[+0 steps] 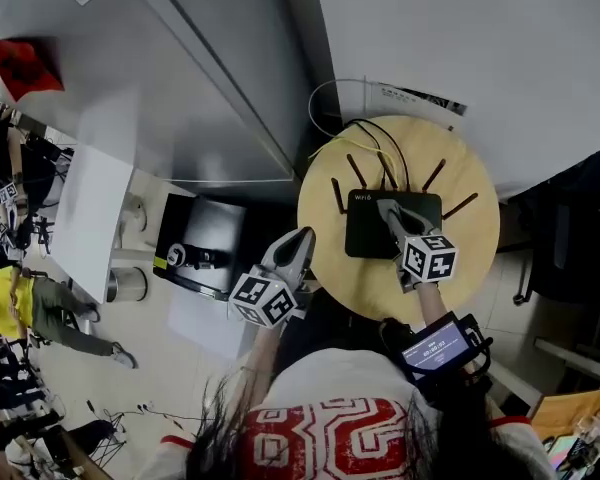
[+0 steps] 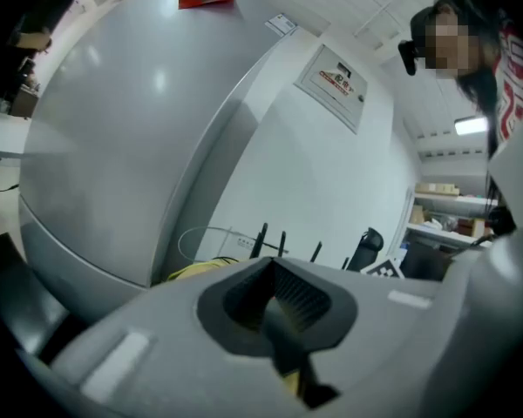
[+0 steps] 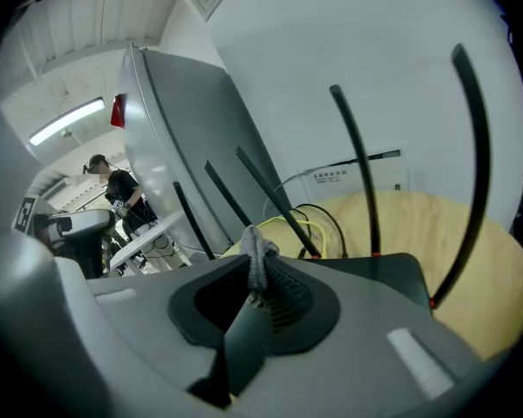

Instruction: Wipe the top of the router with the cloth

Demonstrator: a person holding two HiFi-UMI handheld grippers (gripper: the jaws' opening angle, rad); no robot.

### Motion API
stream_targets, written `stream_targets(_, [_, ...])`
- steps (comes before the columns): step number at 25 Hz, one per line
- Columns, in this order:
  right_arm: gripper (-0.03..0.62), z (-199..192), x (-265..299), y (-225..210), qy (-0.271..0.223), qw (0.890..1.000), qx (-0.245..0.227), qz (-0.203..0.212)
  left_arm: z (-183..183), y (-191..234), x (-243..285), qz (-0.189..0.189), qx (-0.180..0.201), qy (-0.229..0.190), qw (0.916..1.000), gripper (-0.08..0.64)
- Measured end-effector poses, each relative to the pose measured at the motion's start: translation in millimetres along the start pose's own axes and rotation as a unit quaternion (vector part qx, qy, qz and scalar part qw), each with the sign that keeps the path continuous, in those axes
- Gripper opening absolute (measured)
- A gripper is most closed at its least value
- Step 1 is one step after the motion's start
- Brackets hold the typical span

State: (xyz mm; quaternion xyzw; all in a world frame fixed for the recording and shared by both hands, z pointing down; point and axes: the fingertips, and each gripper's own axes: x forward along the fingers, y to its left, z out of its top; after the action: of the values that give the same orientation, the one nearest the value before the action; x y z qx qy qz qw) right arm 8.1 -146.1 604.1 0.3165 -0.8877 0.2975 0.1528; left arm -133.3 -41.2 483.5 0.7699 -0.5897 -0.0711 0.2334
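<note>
Found right gripper (image 1: 389, 210) clamped on small grey cloth wad (image 3: 257, 255), tips over flat black router (image 1: 420, 230) on round pale wooden table (image 1: 475, 258). Read router's long axis as left-to-right, antennas along far edge. Found left gripper (image 1: 302, 238) pressed together, empty, off table's left edge. Judged right gripper nearer; expect sideways strokes.

Right gripper (image 1: 386, 208) sits over the black router (image 1: 365, 234), apparently touching it; left gripper (image 1: 304, 235) hangs beside the round table (image 1: 470, 240).
</note>
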Motion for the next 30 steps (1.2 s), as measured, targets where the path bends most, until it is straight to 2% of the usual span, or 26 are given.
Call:
stream_targets(4, [0.044, -0.5, 33.5, 14.7, 0.016, 1.0, -0.004, 0.011, 14.4, 12.1, -3.4, -0.002, 0.011, -0.001, 0.9999, -0.005])
stream_targets(9, [0.044, -4.2, 69.0, 33.3, 0.04, 0.999, -0.013, 0.023, 15.1, 34.8, -15.1, 0.013, 0.007, 0.005, 0.9999, -0.005])
stream_targets(16, [0.043, -28.2, 80.1, 29.9, 0.096, 0.994, -0.056, -0.009, 22.4, 64.1, -25.6, 0.034, -0.002, -0.002, 0.9994, -0.005])
stream_targets(21, [0.043, -28.6, 42.0, -19.6, 0.082, 0.992, -0.057, -0.079, 13.9, 50.5, -6.1, 0.008, -0.009, 0.008, 0.9999, -0.005])
stream_targets(24, [0.043, -22.8, 15.3, -56.2, 0.069, 0.987, -0.058, -0.136, 13.5, 39.4, 4.0, -0.011, -0.006, 0.01, 0.9999, -0.005])
stream_targets(30, [0.043, -25.7, -41.5, -111.3, 0.053, 0.973, -0.023, -0.223, 4.8, 25.2, 16.5, -0.031, -0.008, 0.023, 0.9992, -0.005])
